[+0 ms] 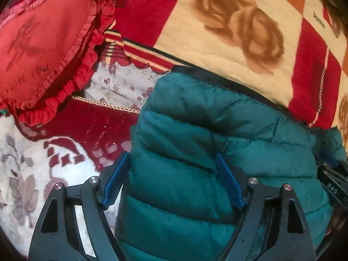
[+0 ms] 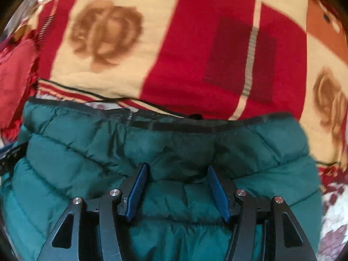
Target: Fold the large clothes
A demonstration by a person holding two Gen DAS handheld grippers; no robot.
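Note:
A teal quilted puffer jacket [image 1: 206, 141] lies on the bed, its dark-trimmed hem toward the far side. My left gripper [image 1: 171, 163] stands open over the jacket's left edge, with its blue pads [image 1: 115, 182] set wide around a thick fold. The jacket also fills the lower half of the right wrist view [image 2: 97, 148]. My right gripper [image 2: 177, 174] is open over the jacket's middle, with padding bulging between the pads [image 2: 137, 191]. The other gripper shows at the right edge of the left wrist view [image 1: 332, 178].
A red and cream blanket with brown rose prints [image 1: 239, 21] covers the bed beyond the jacket [image 2: 195, 54]. A red frilled heart-shaped cushion [image 1: 43, 47] lies at the left. A floral sheet [image 1: 32, 163] lies under the left gripper.

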